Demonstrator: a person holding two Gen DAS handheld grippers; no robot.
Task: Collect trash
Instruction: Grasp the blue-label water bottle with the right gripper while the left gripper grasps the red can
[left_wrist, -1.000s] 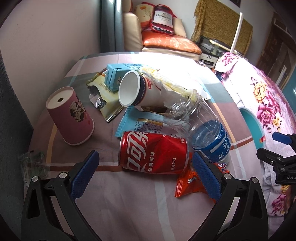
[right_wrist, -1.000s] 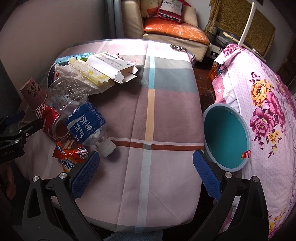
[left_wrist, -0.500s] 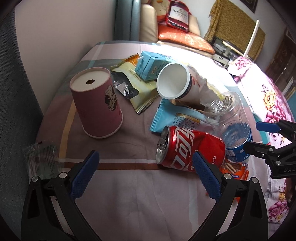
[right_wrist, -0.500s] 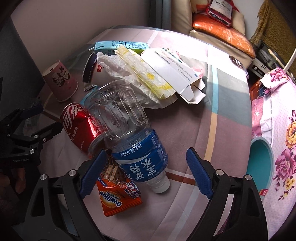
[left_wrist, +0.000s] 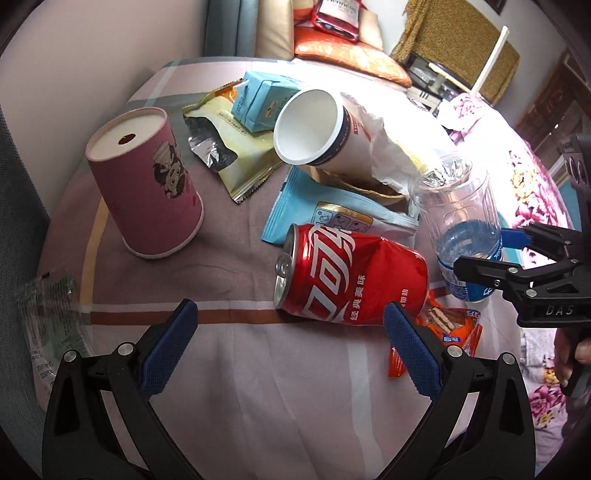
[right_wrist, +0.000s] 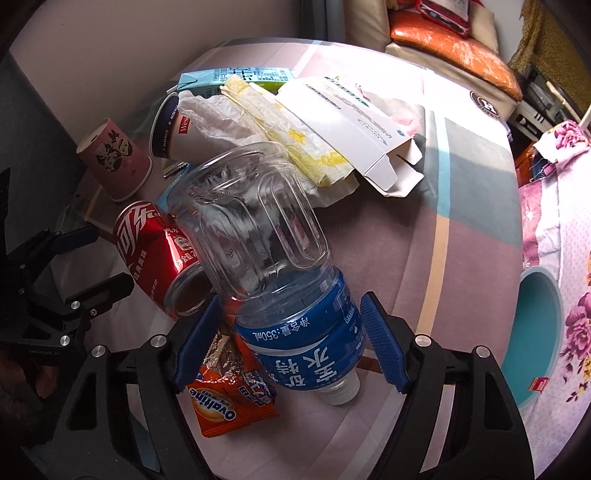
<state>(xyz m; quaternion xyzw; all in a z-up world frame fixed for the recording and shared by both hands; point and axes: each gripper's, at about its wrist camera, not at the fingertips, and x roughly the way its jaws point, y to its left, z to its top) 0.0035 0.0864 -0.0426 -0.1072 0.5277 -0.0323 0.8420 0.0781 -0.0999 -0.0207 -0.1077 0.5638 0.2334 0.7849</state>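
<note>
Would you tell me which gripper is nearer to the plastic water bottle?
Right. The right gripper straddles the water bottle, jaws closing in on its blue label; the left gripper sits open before the red can beside it.

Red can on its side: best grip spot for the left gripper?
Take the red can across its round mid-body, coming down from above. It lies on its side on the tablecloth, top end facing left, so the ends offer little hold. The left gripper is open, probably wide enough to straddle it.

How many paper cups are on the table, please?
2. The pink cup stands upside down at the table's left side. The white cup lies on its side among the wrappers behind the red can. Others may be hidden.
</note>
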